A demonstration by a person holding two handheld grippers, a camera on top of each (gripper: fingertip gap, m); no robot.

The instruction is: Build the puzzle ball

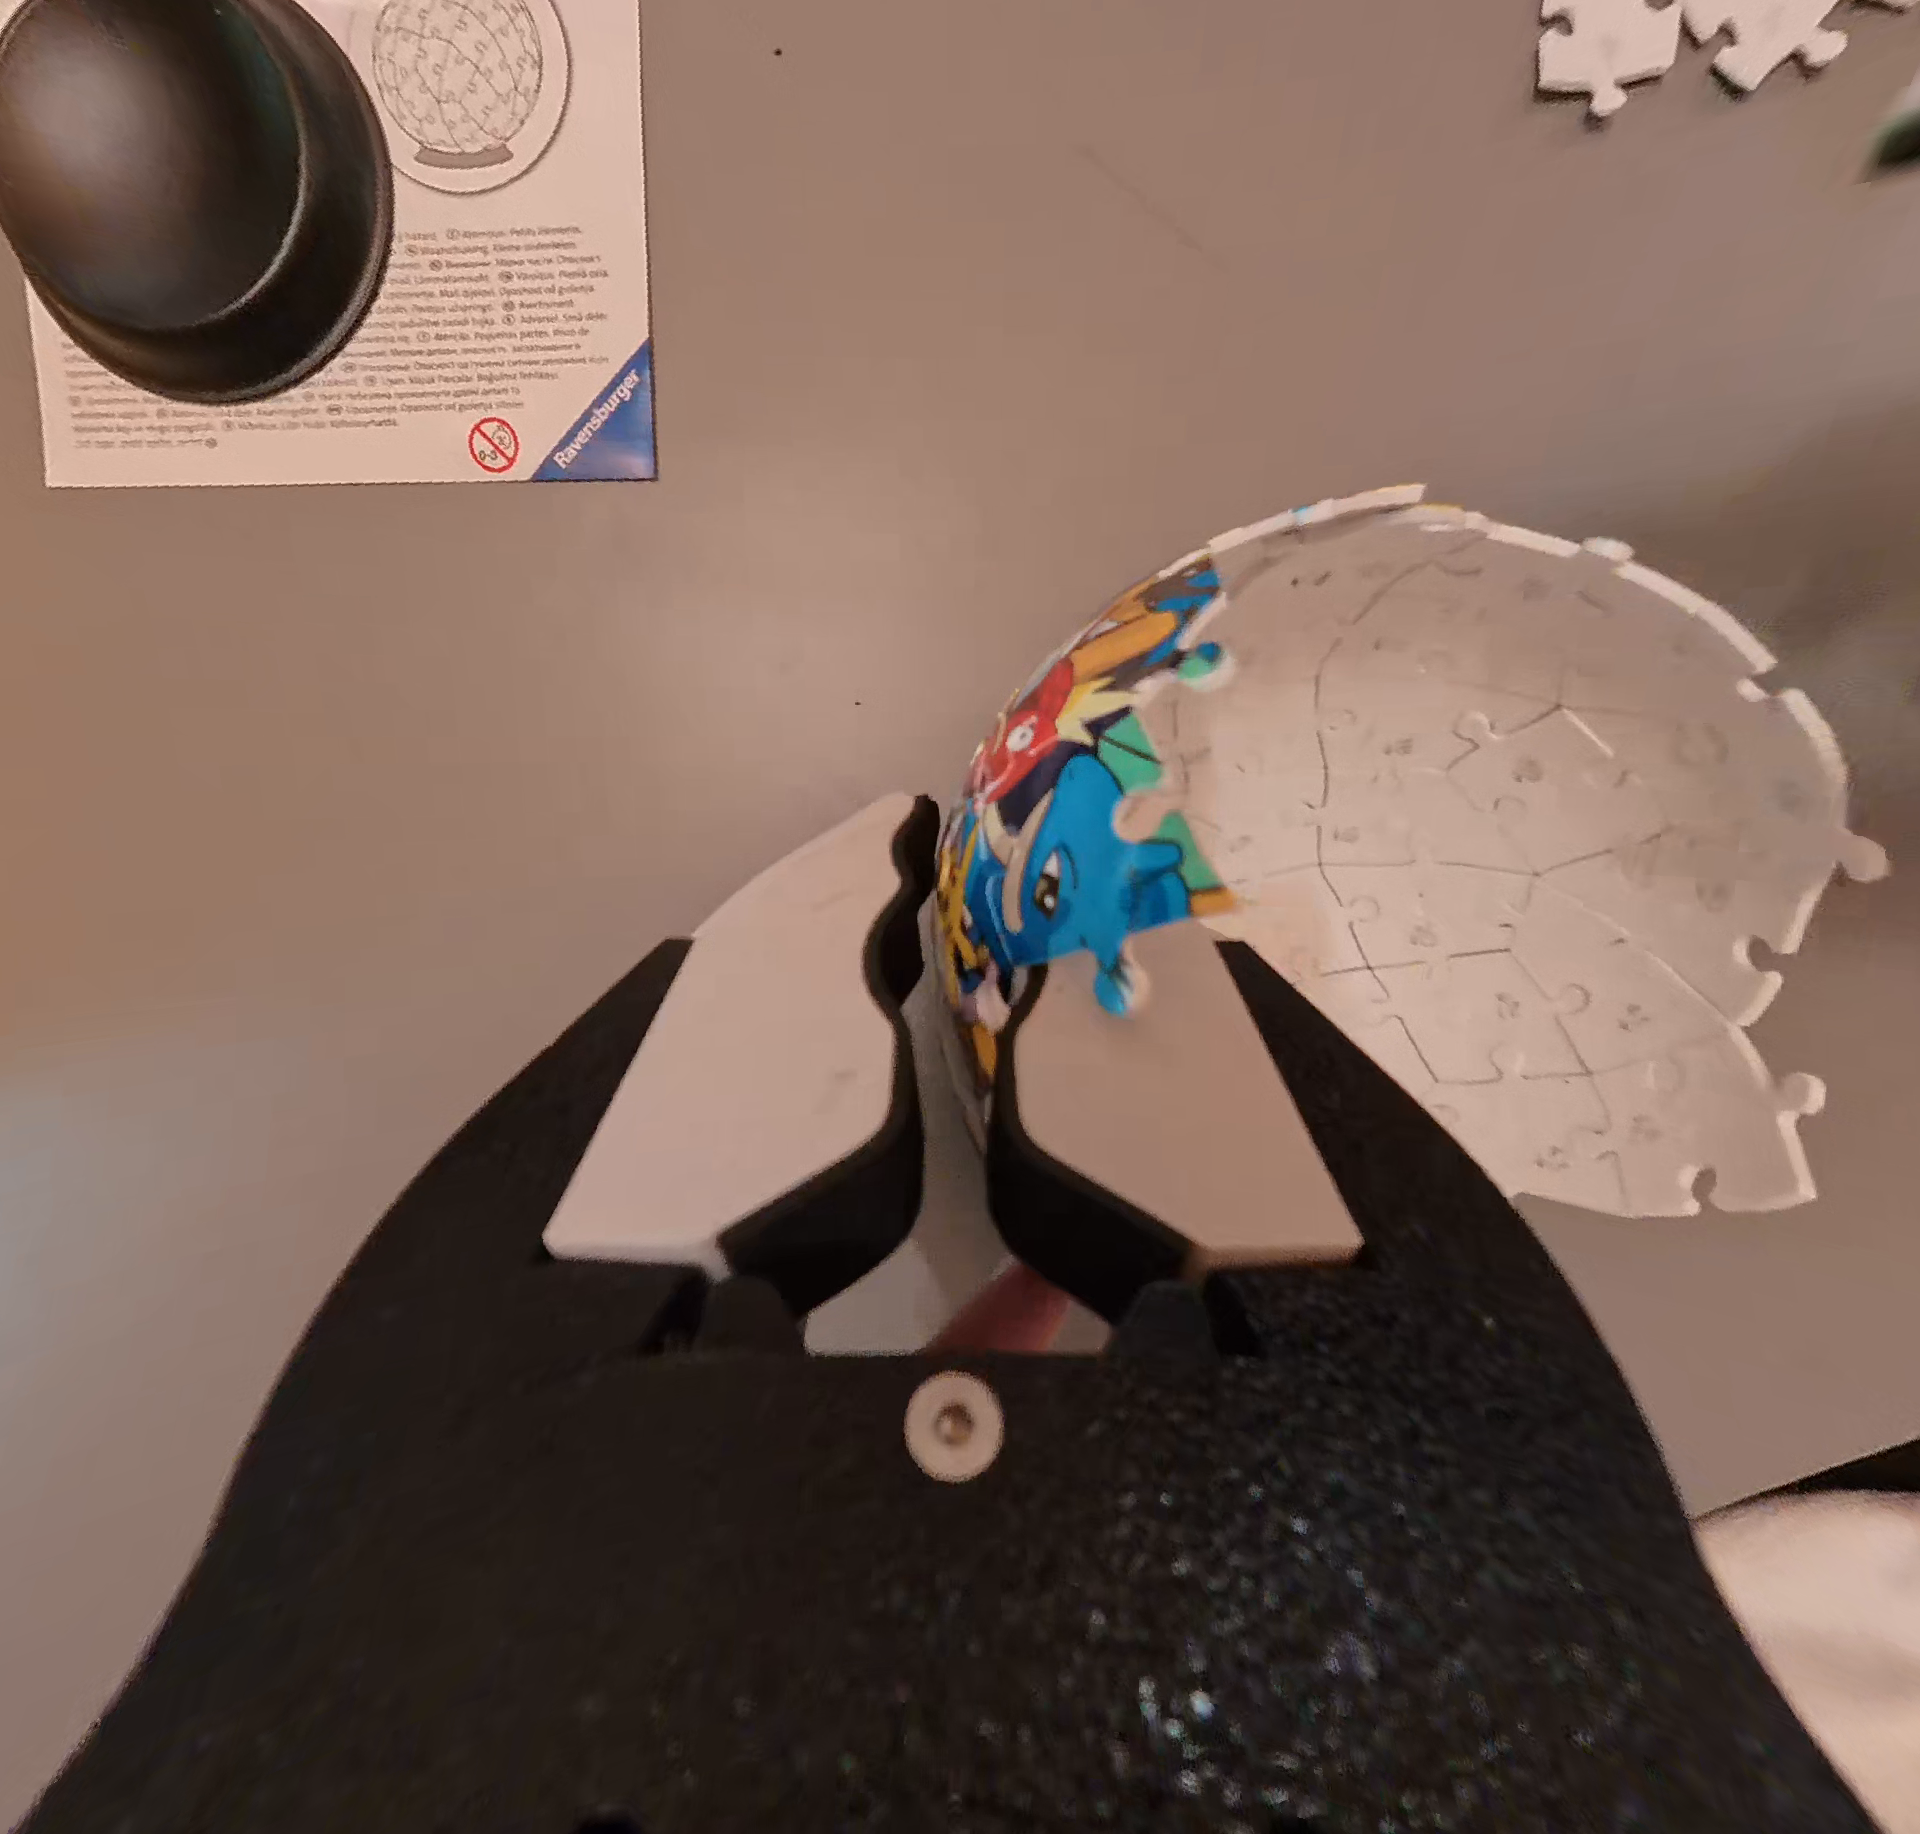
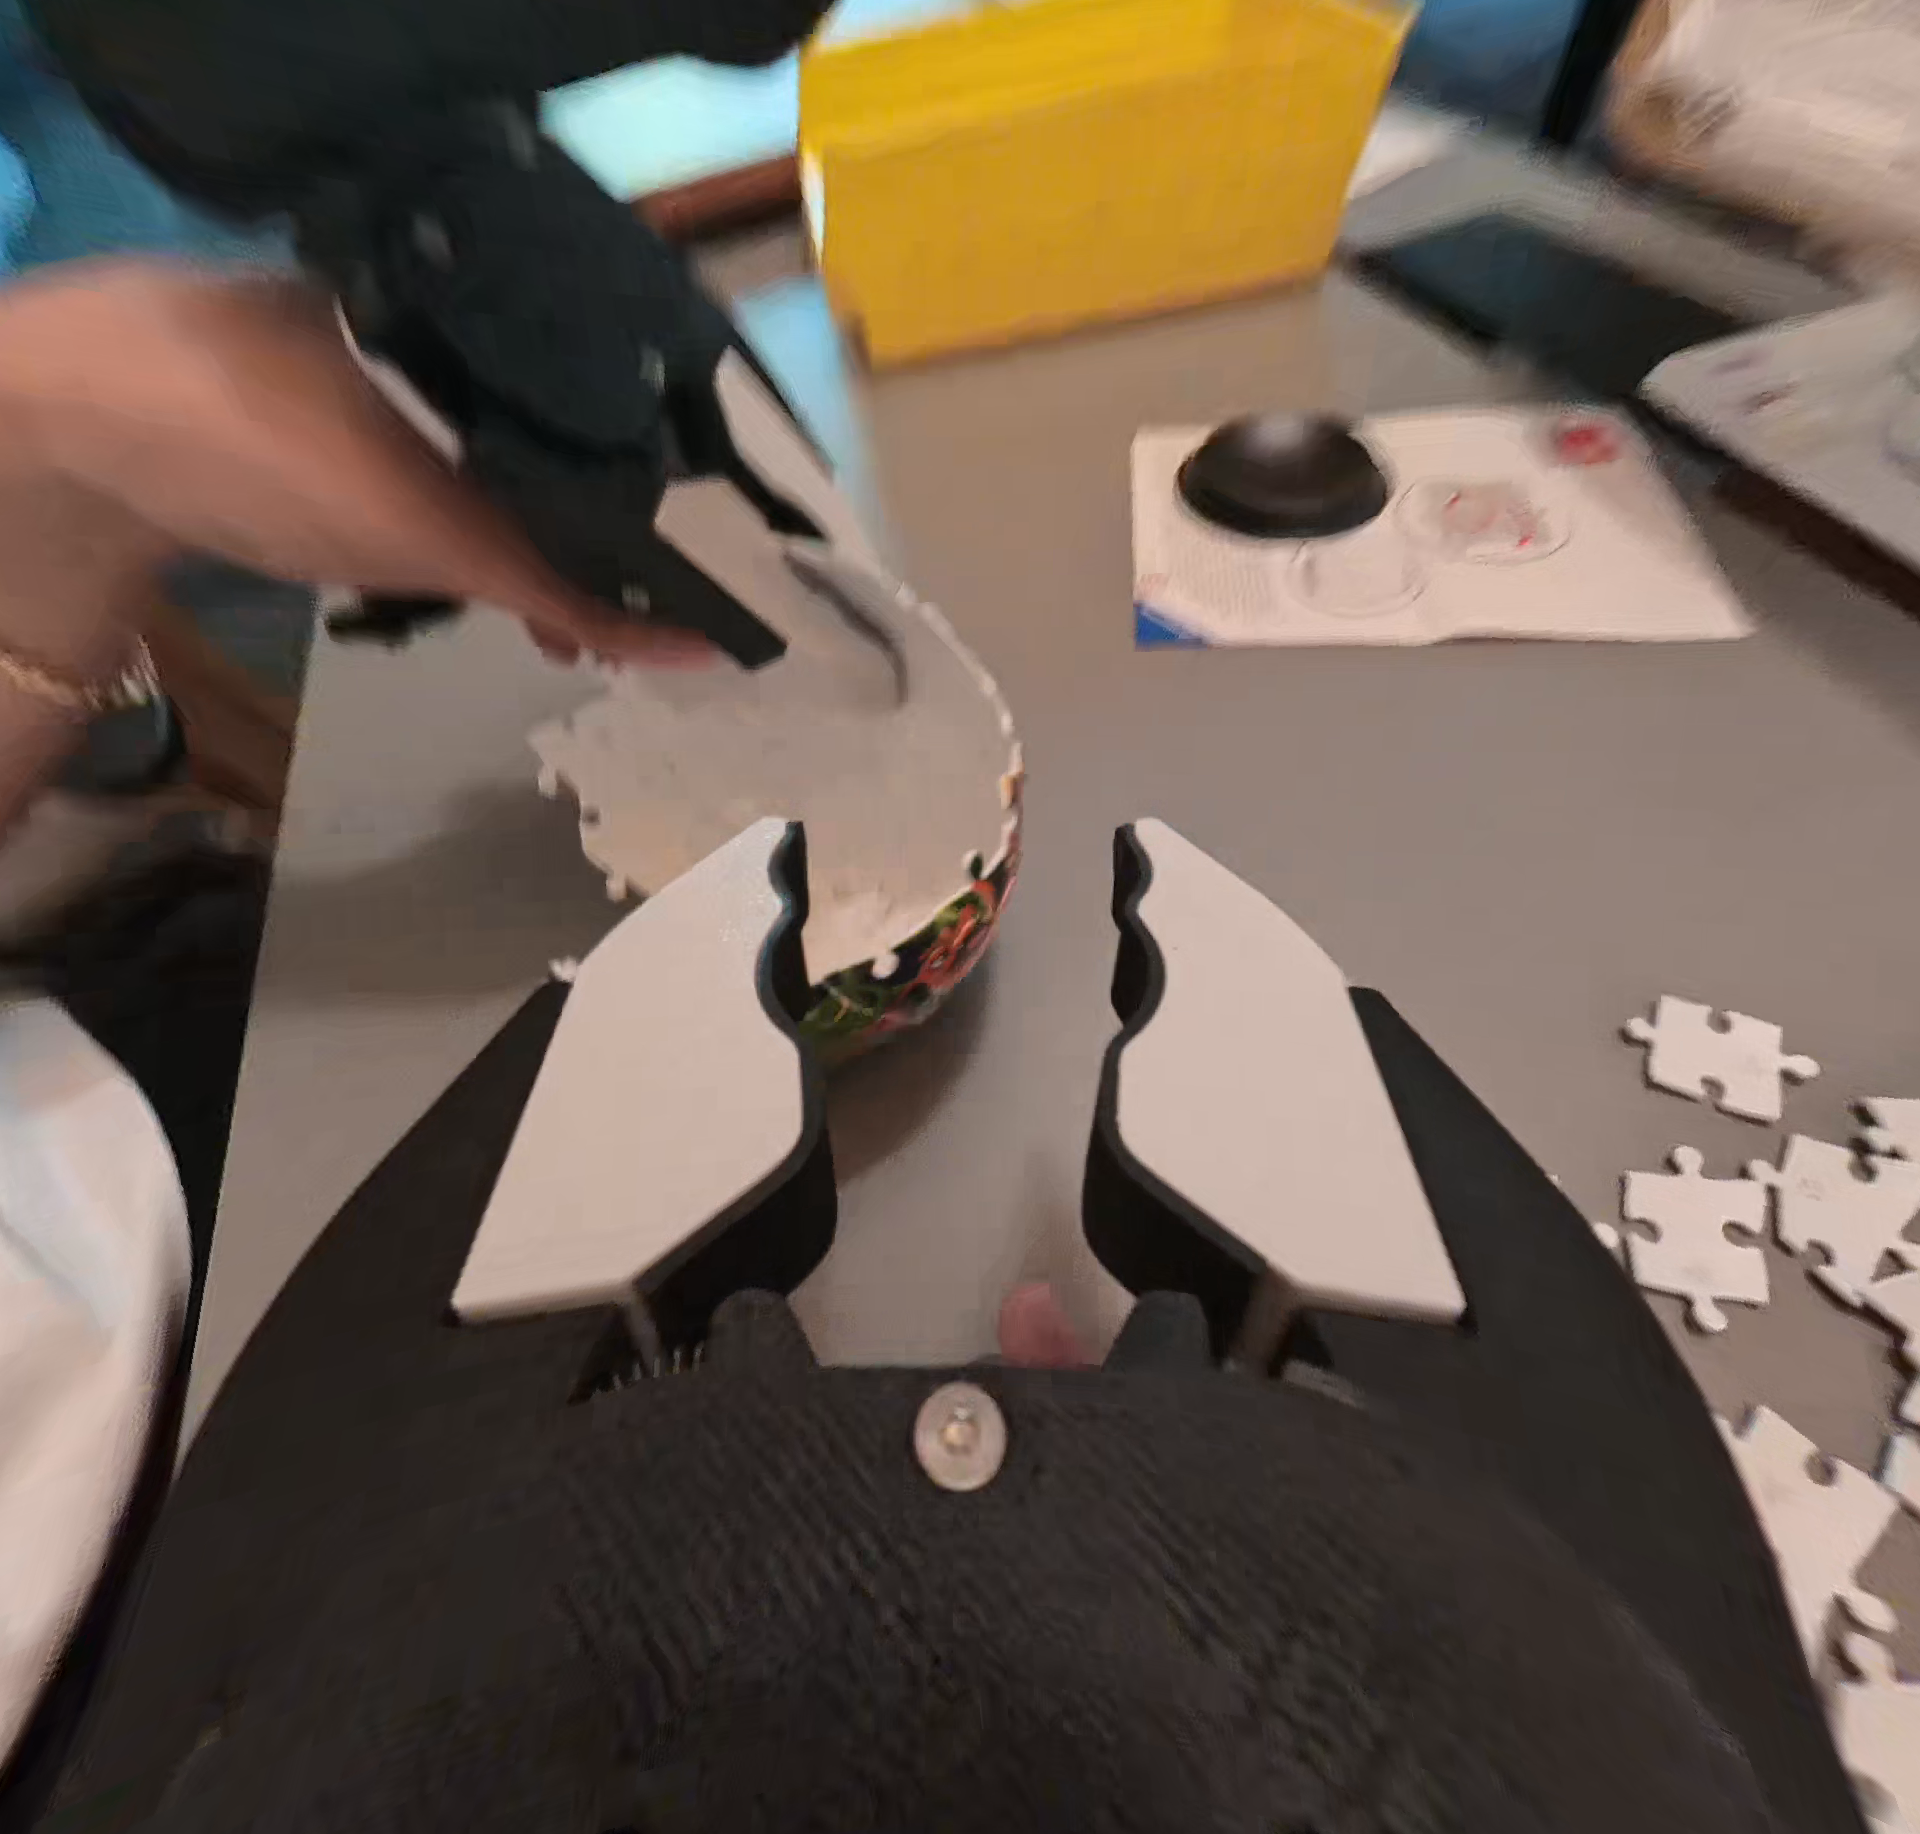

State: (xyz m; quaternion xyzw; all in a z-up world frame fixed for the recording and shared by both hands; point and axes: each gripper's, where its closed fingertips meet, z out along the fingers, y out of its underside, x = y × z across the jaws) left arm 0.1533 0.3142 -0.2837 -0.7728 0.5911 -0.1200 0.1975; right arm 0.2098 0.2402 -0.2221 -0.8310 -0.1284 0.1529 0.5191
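A half-built puzzle ball shell (image 1: pixel 1455 849) is colourful outside and white inside, with jagged knobbed edges. My left gripper (image 1: pixel 956 911) is shut on its rim and holds it tilted, open side facing right. In the right wrist view the shell (image 2: pixel 831 808) rests low over the grey table with the left gripper (image 2: pixel 831 631) clamped on its far rim. My right gripper (image 2: pixel 956 911) is open and empty, just right of the shell's near edge. Loose white puzzle pieces (image 2: pixel 1756 1223) lie face down at the right; they also show in the left wrist view (image 1: pixel 1704 8).
A black round stand (image 1: pixel 177 174) sits on a white instruction sheet (image 1: pixel 499 350) at the far left; both show in the right wrist view (image 2: pixel 1283 475). A yellow box (image 2: pixel 1081 143) stands at the back. A dark flat device (image 2: pixel 1538 298) lies beside it. A hand (image 2: pixel 260 465) holds the left gripper. My right fingertips sit around 12 centimeters from my left ones.
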